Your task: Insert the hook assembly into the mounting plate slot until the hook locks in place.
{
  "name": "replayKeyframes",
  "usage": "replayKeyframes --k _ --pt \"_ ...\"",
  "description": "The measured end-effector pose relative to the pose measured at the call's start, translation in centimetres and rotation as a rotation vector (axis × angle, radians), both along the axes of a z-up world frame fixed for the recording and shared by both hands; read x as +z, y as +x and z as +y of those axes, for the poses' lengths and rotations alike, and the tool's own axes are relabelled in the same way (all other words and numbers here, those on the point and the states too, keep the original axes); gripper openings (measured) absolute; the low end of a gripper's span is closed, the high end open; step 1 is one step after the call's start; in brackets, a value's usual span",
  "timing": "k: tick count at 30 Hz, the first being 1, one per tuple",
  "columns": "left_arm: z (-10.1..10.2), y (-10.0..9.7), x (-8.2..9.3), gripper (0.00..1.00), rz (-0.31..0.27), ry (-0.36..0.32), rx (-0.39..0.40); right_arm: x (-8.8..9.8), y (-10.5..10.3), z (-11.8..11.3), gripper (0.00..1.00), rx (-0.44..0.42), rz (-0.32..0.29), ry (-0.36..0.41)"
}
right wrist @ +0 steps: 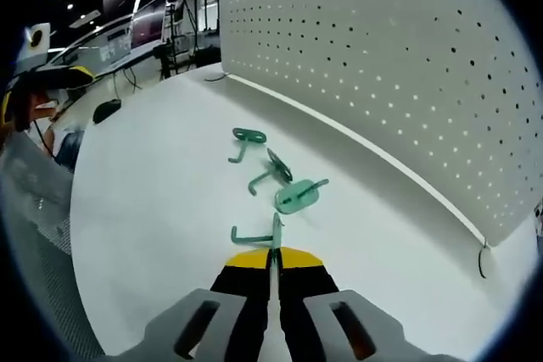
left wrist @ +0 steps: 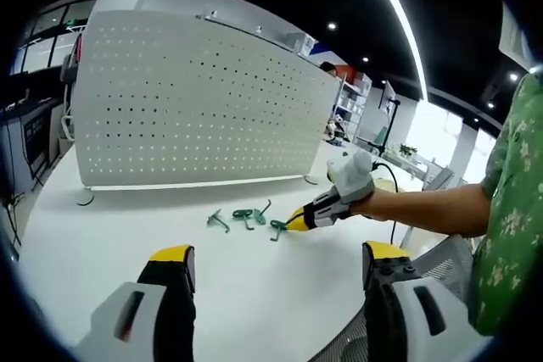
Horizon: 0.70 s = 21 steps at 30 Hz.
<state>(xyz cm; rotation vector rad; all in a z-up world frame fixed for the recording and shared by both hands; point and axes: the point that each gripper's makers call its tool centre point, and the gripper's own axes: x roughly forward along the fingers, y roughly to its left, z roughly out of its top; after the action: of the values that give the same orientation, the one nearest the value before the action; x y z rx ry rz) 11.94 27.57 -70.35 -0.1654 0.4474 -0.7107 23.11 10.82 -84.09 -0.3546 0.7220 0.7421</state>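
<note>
Already the right hand-held gripper (right wrist: 273, 262) pinches the nearest green hook (right wrist: 263, 236) by its thin plate (left hand-held gripper (left wrist: 276, 264) wide, idle); it could twist loose before reaching the pegboard (right wrist: 399, 65).

Four green hooks (right wrist: 249, 136) (right wrist: 271, 171) (right wrist: 299, 195) (right wrist: 259, 235); one white pegboard (right wrist: 399, 65).

Green hooks (right wrist: 276, 177) on white surface (right wrist: 153, 209); white perforated plate (left wrist: 195, 99) w/ dot grid. Right hand-held gripper (right wrist: 273, 262) yellow-tipped, black & grey. Sleeve (left wrist: 509, 209) green floral.
</note>
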Motion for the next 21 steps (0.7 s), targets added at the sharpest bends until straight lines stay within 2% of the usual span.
replayKeyframes --k 16,21 --pt "-0.39 0.03 0.13 0.82 -0.007 0.000 -0.014 -0.22 0.50 -0.79 0.00 -0.055 0.026 0.028" --pt "-0.48 -0.06 0.14 0.82 -0.007 -0.001 -0.016 -0.22 0.66 -1.03 0.00 -0.083 0.045 0.065"
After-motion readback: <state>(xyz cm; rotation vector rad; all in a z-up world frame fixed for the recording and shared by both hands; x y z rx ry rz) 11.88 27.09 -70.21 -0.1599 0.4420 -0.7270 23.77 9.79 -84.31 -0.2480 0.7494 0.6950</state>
